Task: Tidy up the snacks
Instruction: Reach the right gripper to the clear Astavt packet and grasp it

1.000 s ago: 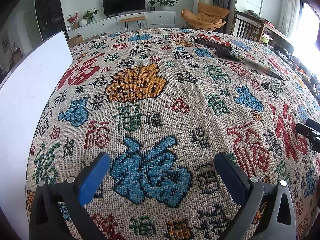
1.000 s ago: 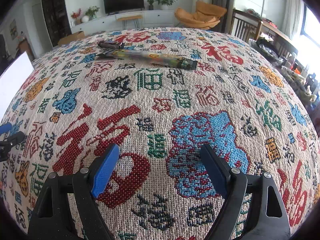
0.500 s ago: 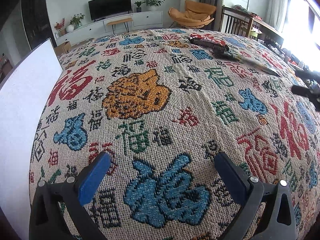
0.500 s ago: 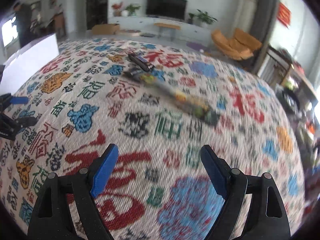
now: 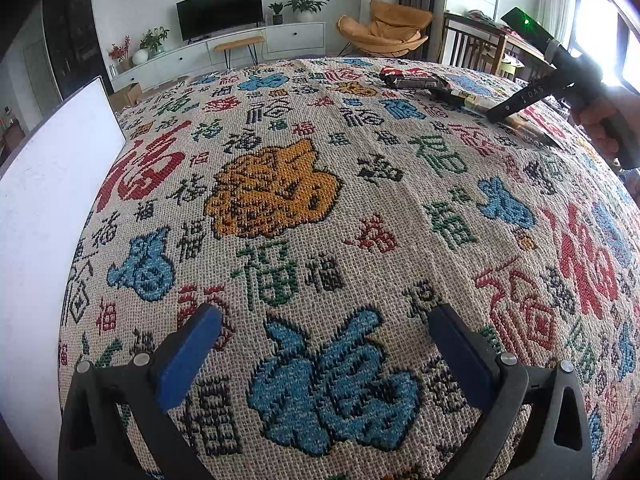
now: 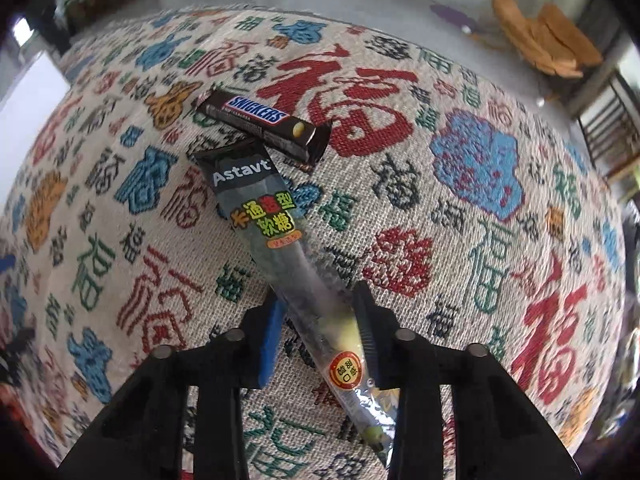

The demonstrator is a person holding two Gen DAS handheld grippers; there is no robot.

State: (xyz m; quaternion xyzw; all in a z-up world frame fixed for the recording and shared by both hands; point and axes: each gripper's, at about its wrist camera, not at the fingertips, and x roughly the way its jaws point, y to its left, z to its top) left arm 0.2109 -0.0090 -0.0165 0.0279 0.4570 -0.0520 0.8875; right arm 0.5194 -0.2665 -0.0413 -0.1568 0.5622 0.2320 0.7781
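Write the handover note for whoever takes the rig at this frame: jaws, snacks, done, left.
Right gripper: jaws closing around the long Astavt gummy candy pack, which lies between them on the patterned tablecloth; firm contact unclear.
Left gripper: jaws open, empty, over bare cloth.
Snickers bar: beside the pack's top end, untouched.
White board: at the table's left edge.
Done: nothing sorted yet.
Left: finish the grip, place the candy pack, then the Snickers bar.
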